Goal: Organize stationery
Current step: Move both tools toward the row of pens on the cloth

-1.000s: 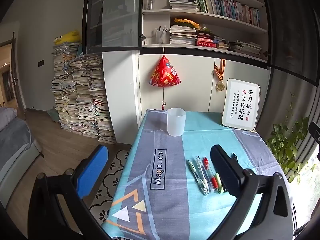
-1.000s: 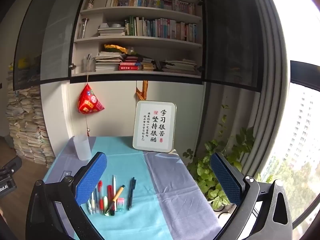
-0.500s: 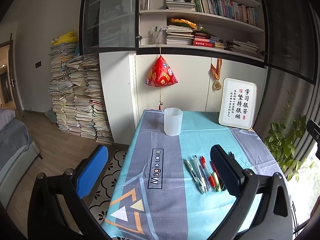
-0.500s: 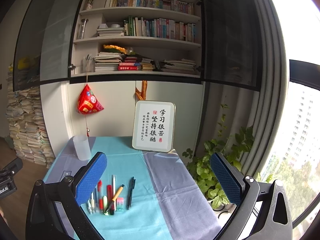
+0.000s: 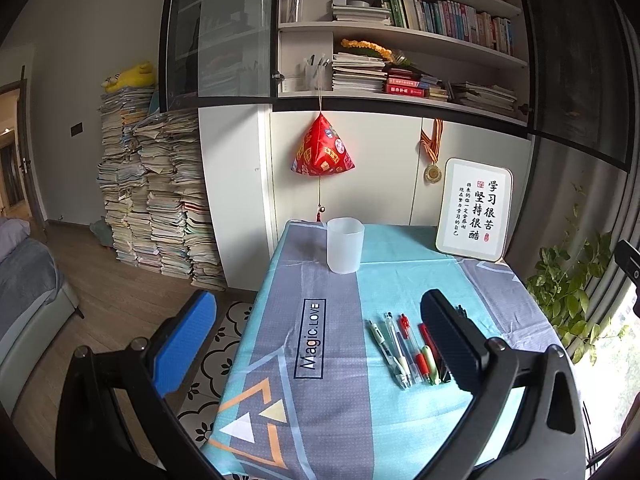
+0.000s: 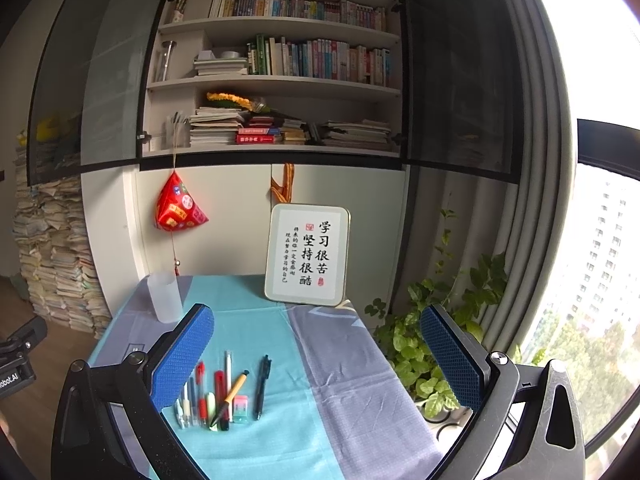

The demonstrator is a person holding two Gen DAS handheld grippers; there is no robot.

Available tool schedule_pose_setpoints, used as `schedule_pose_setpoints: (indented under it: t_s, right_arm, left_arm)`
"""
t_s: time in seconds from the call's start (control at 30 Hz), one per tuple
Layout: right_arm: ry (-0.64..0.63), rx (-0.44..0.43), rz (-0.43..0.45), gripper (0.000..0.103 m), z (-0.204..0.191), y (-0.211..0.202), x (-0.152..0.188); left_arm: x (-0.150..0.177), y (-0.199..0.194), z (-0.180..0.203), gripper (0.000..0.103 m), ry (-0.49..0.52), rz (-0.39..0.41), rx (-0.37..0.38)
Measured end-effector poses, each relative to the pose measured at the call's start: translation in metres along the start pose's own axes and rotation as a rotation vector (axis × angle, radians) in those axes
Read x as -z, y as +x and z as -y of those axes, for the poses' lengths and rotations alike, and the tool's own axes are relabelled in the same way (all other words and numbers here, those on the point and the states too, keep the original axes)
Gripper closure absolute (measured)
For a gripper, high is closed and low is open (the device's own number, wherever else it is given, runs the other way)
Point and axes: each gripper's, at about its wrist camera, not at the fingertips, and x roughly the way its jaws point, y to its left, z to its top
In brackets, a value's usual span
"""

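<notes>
Both tools, left tool [image 5: 316,336] and right tool [image 6: 318,350], spread wide, unloaded above desk [image 6: 360,400]; assorted pens [image 6: 224,392] in near row, frosted plastic cup [image 5: 345,245] upright at far left, presumably their holder.

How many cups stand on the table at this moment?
1. The translucent cup stands upright at the far left part of the table, beyond the row of pens. No other cup shows, though the grippers hide some of the cloth.
</notes>
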Motion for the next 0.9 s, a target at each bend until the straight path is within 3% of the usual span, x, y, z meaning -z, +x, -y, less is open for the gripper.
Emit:
schedule_pose_setpoints:
  t_s: [0.63, 0.9]
  right_arm:
    - [0.006, -0.006, -0.038, 0.0, 0.001, 0.011, 0.005]
    - [0.009, -0.014, -0.133, 0.0, 0.004, 0.055, 0.029]
  left_arm:
    - [0.007, 0.012, 0.003, 0.001, 0.0, -0.02, 0.004]
    - [0.033, 0.067, 0.017, 0.001, 0.016, -0.153, 0.006]
